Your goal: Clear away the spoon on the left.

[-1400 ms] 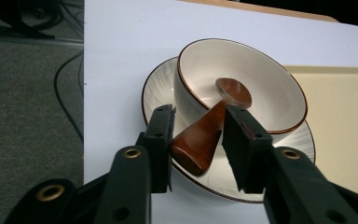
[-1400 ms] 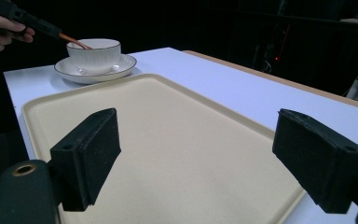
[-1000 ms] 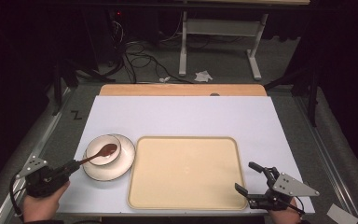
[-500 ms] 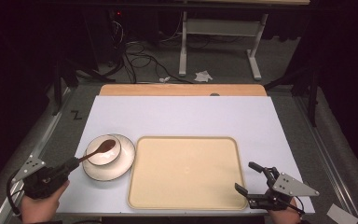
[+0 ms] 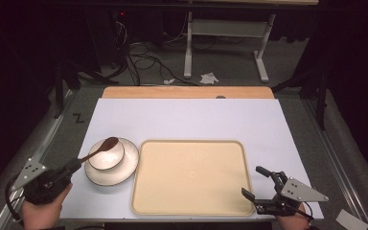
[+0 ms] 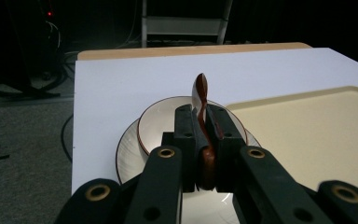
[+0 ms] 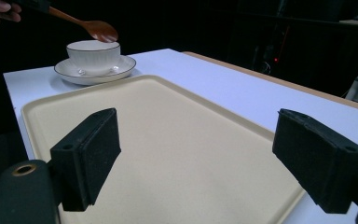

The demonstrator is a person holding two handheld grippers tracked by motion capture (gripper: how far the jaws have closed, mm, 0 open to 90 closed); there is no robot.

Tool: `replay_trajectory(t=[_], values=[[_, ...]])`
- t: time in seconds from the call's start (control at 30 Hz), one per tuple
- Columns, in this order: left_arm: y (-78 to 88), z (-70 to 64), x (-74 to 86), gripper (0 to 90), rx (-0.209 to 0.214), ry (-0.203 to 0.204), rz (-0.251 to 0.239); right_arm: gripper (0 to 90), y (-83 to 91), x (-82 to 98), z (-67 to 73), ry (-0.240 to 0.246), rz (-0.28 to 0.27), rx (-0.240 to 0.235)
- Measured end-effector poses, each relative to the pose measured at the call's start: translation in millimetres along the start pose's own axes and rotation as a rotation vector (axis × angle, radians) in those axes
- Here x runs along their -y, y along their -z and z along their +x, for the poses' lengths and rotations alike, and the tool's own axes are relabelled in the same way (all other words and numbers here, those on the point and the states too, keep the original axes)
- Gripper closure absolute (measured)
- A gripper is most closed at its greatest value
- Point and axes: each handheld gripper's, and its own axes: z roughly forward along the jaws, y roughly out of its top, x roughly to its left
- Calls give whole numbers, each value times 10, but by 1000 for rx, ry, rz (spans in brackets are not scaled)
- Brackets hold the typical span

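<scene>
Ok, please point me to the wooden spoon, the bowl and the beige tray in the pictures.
wooden spoon (image 7: 101, 31): right gripper view, on the spoon's head above the bowl.
bowl (image 7: 93, 56): right gripper view, on its white outer wall.
beige tray (image 5: 191, 175): high view, on the bare middle of its floor.

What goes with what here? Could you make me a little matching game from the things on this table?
Things:
1. spoon
2. bowl
3. tray
4. right claw

States:
A. open, holding nothing
B. standing on a saucer
C. pinched in the left claw
D. lying bare on the white table

Pairs: 1-C, 2-B, 3-D, 4-A
</scene>
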Motion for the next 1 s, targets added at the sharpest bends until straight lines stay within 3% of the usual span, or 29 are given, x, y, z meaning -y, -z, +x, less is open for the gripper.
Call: replay_trajectory(t=[0.57, 1.0], values=[[68, -173, -118, 837, -22, -40, -74, 161, 11, -6, 1, -3, -2, 2], [23, -302, -161, 838, -6, -49, -104, 161, 15, -9, 4, -2, -2, 1]])
